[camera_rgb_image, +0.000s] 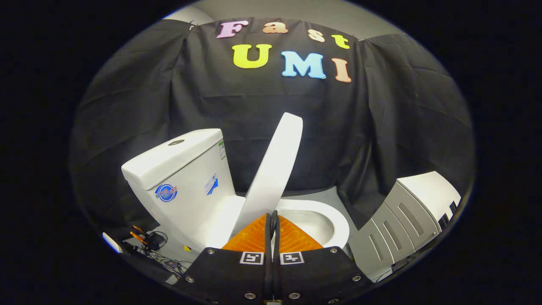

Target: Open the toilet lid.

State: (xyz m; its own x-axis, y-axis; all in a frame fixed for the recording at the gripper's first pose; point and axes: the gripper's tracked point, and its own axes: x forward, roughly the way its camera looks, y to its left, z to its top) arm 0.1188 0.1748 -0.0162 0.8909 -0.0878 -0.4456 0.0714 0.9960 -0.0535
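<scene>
A white toilet stands just ahead of my fingers. Its lid is raised steeply and leans back toward the tank on the left. The open bowl with its white rim lies right beyond the fingertips. My gripper is shut, the two fingers pressed together with nothing between them. The tips sit at the base of the raised lid, near the hinge end; whether they touch it I cannot tell.
A grey and white appliance stands close on the right of the bowl. Cables and small devices lie on the floor left of the tank. Black cloth walls close in behind and on both sides.
</scene>
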